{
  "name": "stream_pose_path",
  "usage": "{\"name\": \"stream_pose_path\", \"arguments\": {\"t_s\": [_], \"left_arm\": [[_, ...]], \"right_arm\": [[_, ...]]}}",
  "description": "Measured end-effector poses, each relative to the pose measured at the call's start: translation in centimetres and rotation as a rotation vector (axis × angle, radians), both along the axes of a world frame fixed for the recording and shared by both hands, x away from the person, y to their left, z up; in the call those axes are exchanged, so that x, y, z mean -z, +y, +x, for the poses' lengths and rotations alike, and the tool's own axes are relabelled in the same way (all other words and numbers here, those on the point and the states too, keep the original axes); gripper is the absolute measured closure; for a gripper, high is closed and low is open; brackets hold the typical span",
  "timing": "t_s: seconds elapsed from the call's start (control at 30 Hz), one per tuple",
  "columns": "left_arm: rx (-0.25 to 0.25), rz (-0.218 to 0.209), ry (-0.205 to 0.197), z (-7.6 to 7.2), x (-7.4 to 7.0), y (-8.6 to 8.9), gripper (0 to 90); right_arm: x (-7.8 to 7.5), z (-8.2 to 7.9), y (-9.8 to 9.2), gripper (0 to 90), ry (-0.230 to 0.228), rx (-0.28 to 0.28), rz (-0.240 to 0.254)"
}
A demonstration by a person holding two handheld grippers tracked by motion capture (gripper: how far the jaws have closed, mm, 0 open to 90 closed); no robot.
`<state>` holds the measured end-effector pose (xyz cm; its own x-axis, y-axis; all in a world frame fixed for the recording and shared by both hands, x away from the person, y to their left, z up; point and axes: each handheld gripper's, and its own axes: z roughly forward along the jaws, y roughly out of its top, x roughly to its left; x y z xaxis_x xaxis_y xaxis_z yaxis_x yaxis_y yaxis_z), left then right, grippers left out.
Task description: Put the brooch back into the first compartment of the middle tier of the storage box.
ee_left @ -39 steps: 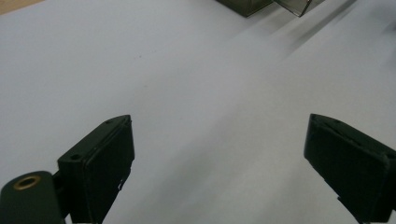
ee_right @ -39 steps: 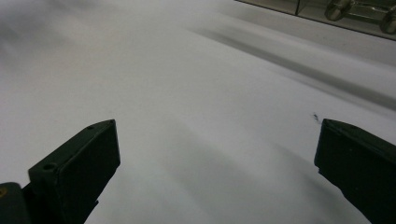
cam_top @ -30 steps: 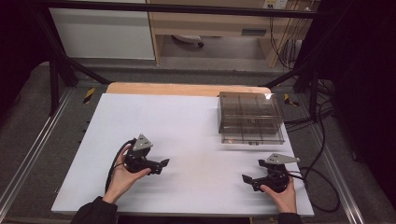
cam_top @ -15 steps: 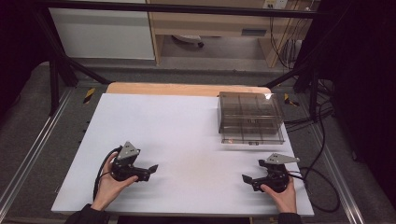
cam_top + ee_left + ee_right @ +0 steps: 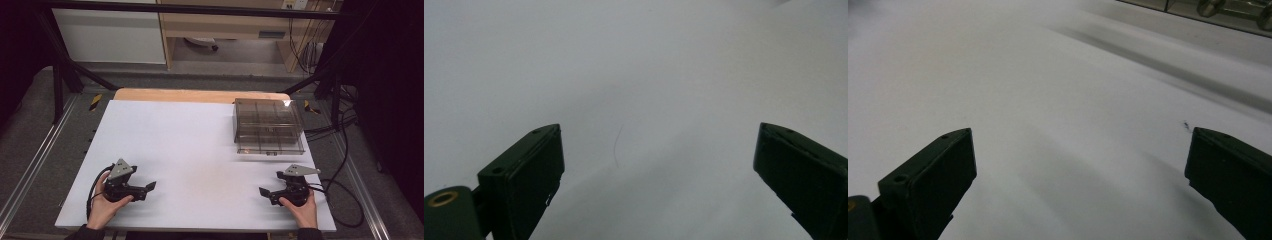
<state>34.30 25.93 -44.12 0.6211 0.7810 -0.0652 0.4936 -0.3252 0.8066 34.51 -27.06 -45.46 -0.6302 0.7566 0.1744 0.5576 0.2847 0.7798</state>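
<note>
Left hand-held gripper (image 5: 150,186) pulls back toward near worktop (image 5: 200,150) edge | right hand-held gripper (image 5: 264,191) parked | both jaws spread, empty | approach clear box (image 5: 268,125) level, slowly.

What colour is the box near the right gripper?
The box is smoky grey, see-through plastic with dividers inside; the high view shows it best.

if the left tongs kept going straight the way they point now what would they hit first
Probably nothing on the table: the left tongs point right across the bare white tabletop, roughly toward the right tongs, which would likely be the first thing met. Their jaws stand wide apart. Depth is hard to judge.
</note>
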Motion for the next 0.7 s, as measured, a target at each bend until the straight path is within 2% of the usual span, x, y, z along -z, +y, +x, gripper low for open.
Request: {"name": "stream_pose_path", "arguments": {"t_s": [0.23, 0.7], "left_arm": [[-0.006, 0.0, 0.001, -0.42, 0.28, 1.07, 4.8], [-0.007, 0.0, 0.004, -0.53, 0.51, 1.16, 4.2]], "right_arm": [[-0.02, -0.04, -0.01, 0.5, 0.003, -0.001, -0.001], [0.0, -0.07, 0.02, 0.5, 0.007, -0.003, 0.001]]}}
